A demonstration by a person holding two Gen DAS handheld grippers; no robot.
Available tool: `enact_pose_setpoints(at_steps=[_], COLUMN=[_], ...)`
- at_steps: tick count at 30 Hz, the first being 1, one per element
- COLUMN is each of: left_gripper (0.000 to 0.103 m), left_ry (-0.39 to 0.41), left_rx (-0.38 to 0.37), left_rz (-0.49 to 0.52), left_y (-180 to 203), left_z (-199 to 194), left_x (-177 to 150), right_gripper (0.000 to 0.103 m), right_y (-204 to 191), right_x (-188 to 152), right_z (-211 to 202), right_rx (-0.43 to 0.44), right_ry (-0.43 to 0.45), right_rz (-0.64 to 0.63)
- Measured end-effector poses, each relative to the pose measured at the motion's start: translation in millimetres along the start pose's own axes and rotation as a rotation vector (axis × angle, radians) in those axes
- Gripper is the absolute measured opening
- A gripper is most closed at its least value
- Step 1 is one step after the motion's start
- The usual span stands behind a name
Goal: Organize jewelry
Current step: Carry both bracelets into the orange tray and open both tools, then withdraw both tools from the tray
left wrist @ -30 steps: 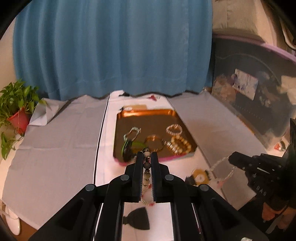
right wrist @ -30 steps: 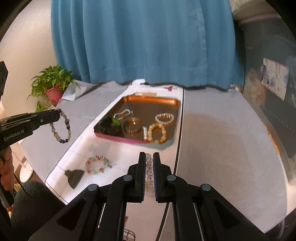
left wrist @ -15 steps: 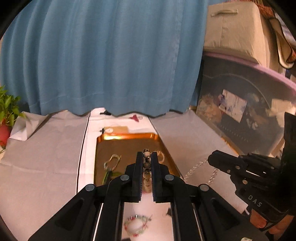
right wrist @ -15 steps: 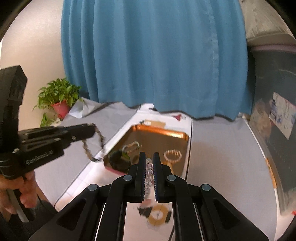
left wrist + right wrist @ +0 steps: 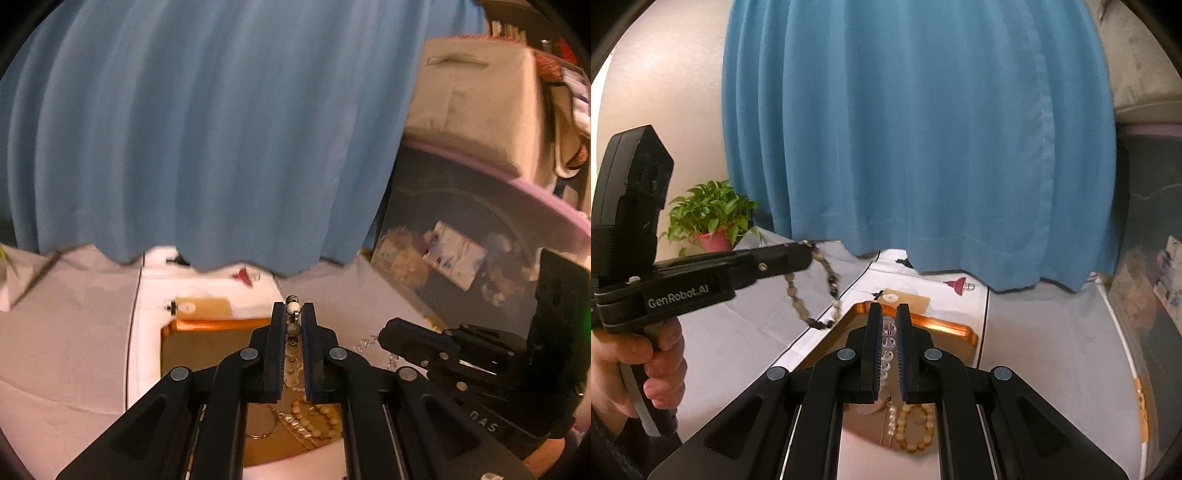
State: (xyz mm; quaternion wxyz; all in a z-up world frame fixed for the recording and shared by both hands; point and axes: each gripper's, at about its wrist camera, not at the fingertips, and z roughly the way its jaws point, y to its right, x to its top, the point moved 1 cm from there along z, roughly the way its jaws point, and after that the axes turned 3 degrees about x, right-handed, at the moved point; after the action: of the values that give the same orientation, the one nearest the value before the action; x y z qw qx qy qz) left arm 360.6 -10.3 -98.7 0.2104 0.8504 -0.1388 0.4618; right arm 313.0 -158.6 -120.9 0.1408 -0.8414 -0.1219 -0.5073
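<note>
My left gripper (image 5: 293, 308) is shut on a bracelet of grey and dark beads (image 5: 294, 328). In the right wrist view that bracelet (image 5: 827, 284) hangs as a loop from the left gripper (image 5: 806, 254), over the near left corner of the copper tray (image 5: 945, 325). My right gripper (image 5: 886, 312) is shut on a clear bead bracelet (image 5: 888, 334) above the tray. From the left wrist view the right gripper (image 5: 384, 334) is at the right with clear beads (image 5: 365, 341) dangling. A yellow bead bracelet (image 5: 916, 430) lies in the copper tray (image 5: 207, 325).
A blue curtain (image 5: 916, 147) hangs behind the table. A potted plant (image 5: 709, 218) stands at the far left. A tan card (image 5: 905, 300) and a small red object (image 5: 958, 285) lie beyond the tray. A dark lilac-lidded bin (image 5: 480, 258) stands at the right. A hand (image 5: 646, 369) grips the left handle.
Both grippers have moved forward and upward, carrying their bracelets over the tray. The loose bracelets on the near white strip have dropped out of view.
</note>
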Motion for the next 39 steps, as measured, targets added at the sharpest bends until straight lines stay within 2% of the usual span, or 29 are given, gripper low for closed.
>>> enact_pose_setpoints(at_steps=[5,9,12,15,17,18,19,20,22,24,29,31,36,38,39], left_gripper=[0.006,0.006,0.006,0.007,0.024,0.051,0.060,0.061,0.067,0.074,0.077,0.082,0.082,0.078,0.064], left_ry=[-0.145,-0.262,-0.338,-0.347,-0.362,-0.364,-0.356,-0.332,-0.281,-0.250,-0.192,-0.160,-0.147,-0.168,-0.189], left_rx=[0.037,0.075,0.103,0.142,0.189,0.197,0.217,0.254,0.284,0.293,0.285,0.282,0.264,0.237,0.237], left_rz=[-0.055,-0.080,-0.102,-0.095,-0.085,-0.079,-0.063,-0.033,0.013,0.009,0.034,0.035,-0.072,-0.094,-0.085], left_y=[-24.3,-41.3,-51.2,-54.9,-53.2,-52.0,-49.2,-44.8,-34.9,-28.9,-12.0,-9.8,-23.1,-26.5,-26.0], left_z=[63.6,110.7,129.7,130.0,125.4,122.7,117.0,108.3,82.2,58.9,-3.4,-23.8,-56.1,-62.7,-62.9], left_x=[-26.5,-52.5,-68.3,-77.2,-80.7,-80.3,-80.2,-80.1,-81.6,-85.0,-99.0,-105.2,-130.9,-150.8,-161.4], right_gripper=[0.008,0.007,0.007,0.007,0.009,0.012,0.020,0.023,0.048,0.058,0.060,0.061,0.061,0.061,0.061], right_y=[10.8,24.0,27.5,30.0,32.2,32.2,31.3,31.0,29.8,27.1,12.4,5.1,-18.8,-28.4,-32.8], right_x=[-25.0,-45.0,-55.0,-65.3,-71.5,-74.0,-75.5,-77.4,-78.8,-81.0,-93.6,-101.7,-134.1,-149.9,-159.5], right_z=[52.8,95.4,109.5,123.7,130.4,132.3,130.6,123.9,110.0,90.4,40.2,16.8,-24.2,-29.3,-30.0], right_rx=[-0.021,-0.012,-0.007,-0.005,0.010,0.021,0.024,0.026,0.021,0.029,0.029,0.040,0.115,0.128,0.144], right_ry=[-0.091,-0.170,-0.196,-0.237,-0.258,-0.271,-0.282,-0.276,-0.256,-0.248,-0.245,-0.228,-0.214,-0.216,-0.219], right_rz=[0.014,0.073,0.099,0.109,0.119,0.118,0.118,0.127,0.135,0.133,0.115,0.127,0.143,0.144,0.155])
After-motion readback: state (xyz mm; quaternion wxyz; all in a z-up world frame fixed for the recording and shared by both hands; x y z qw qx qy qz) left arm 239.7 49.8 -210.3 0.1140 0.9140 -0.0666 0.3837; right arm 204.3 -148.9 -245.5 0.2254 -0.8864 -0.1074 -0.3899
